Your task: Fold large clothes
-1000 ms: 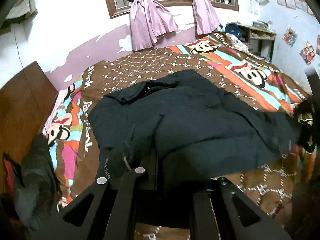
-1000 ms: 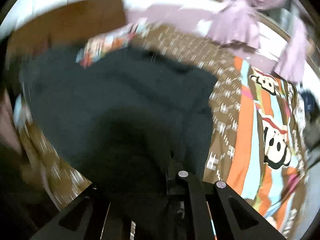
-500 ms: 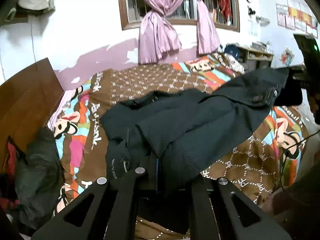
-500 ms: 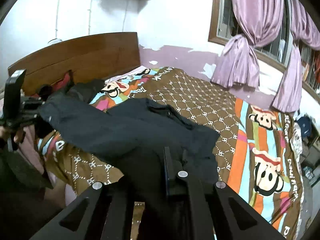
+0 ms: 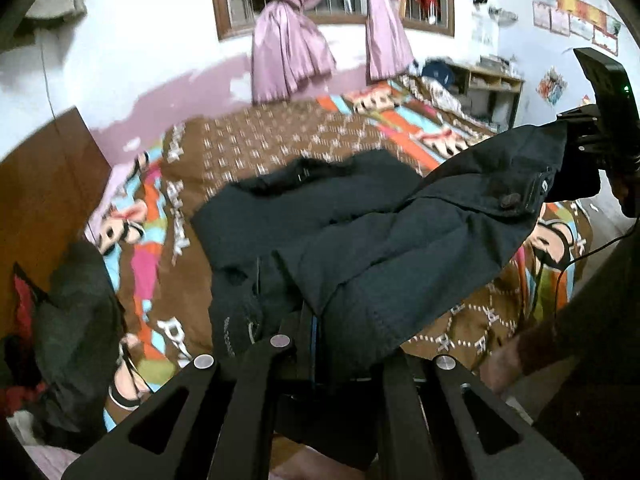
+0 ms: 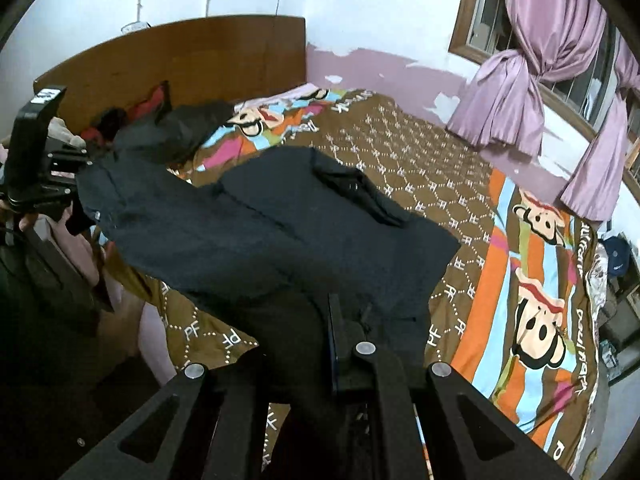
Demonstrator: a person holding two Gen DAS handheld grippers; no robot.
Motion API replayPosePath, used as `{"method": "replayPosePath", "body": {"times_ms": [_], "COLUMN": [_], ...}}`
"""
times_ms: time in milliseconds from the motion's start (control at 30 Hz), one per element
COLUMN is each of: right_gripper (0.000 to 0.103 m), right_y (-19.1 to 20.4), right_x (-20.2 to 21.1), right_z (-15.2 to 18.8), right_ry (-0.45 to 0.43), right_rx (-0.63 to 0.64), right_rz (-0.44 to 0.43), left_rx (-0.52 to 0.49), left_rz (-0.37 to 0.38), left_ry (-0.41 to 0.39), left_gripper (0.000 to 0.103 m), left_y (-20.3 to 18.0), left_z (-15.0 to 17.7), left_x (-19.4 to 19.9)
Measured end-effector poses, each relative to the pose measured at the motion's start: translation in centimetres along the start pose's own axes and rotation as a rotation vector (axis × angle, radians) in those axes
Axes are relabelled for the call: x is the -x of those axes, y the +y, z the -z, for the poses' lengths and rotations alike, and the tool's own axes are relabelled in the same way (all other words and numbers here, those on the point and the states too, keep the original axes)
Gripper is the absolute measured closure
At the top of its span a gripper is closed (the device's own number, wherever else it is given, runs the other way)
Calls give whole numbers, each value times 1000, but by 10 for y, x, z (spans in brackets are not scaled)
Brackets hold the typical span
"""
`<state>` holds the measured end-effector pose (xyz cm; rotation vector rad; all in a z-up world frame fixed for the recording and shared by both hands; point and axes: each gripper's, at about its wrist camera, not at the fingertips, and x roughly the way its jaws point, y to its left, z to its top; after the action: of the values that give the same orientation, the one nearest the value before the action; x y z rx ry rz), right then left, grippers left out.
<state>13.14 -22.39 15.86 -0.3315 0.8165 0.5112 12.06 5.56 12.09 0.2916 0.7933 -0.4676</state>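
We have the dark jacket [image 5: 360, 240] clamped in both tongs. The left gripper [image 5: 316, 344] is closed down on a fold of its near edge, cloth bunched between the fingers, and the right gripper [image 6: 340, 332] is pinched shut on the edge at the other end. Between the two the near edge hangs lifted in a sagging span, while the far part of the jacket [image 6: 320, 216] lies ahead of our tongs on the bed [image 6: 420, 168].

It looks like thick, soft denim-like cloth with a buttoned cuff or tab [image 5: 516, 200]: heavy enough to droop between our grips, floppy, not slippery and not fragile. We judge the hem corners or the shoulder seams the best places to hold, since a grip on a single layer keeps the panel flat, whereas a bunched handful will fold crooked.

Around us: a heap of dark and red clothes [image 5: 68, 320] lies off to the left of the left gripper, near the wooden headboard [image 6: 180, 56]. The patterned bedspread [image 6: 532, 312] stretches open to the right of the right gripper. Pink curtains [image 5: 292, 40] hang at the window well beyond. The heap near the headboard could catch a sleeve if we swing that way.
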Motion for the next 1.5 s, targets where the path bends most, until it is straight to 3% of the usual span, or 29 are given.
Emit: {"method": "replayPosePath", "body": {"times_ms": [167,467,833,1033,1133,1300,1500], "right_gripper": [96,96,95,95,95,95,93], "right_y": [-15,-62,-109,-133,-147,-161,-160], "right_x": [-10,-50,-145,-209,-250,-292,-311], "right_z": [-11,-69,-133,-152,-156,-154,-151], "right_ry": [-30,-107,-152,-197,-176,-129,-121], "right_rx": [-29,-41,-16,-61,-89,-119,-112], "right_rz": [22,150,258,280,284,252,246], "left_rx": [12,13,-57,-62,-42,46,145], "left_rz": [-5,-101,-222,-217,-199,-93,31], "left_ry": [15,-36,-59,-57,-54,-26,19], "left_gripper": [99,99,98,98,98,96,87], "left_y": [4,38,106,148,171,208,236], "left_z": [-8,-77,-142,-157,-163,-163,-164], "left_x": [-12,-39,-131,-192,-226,-280,-291]}}
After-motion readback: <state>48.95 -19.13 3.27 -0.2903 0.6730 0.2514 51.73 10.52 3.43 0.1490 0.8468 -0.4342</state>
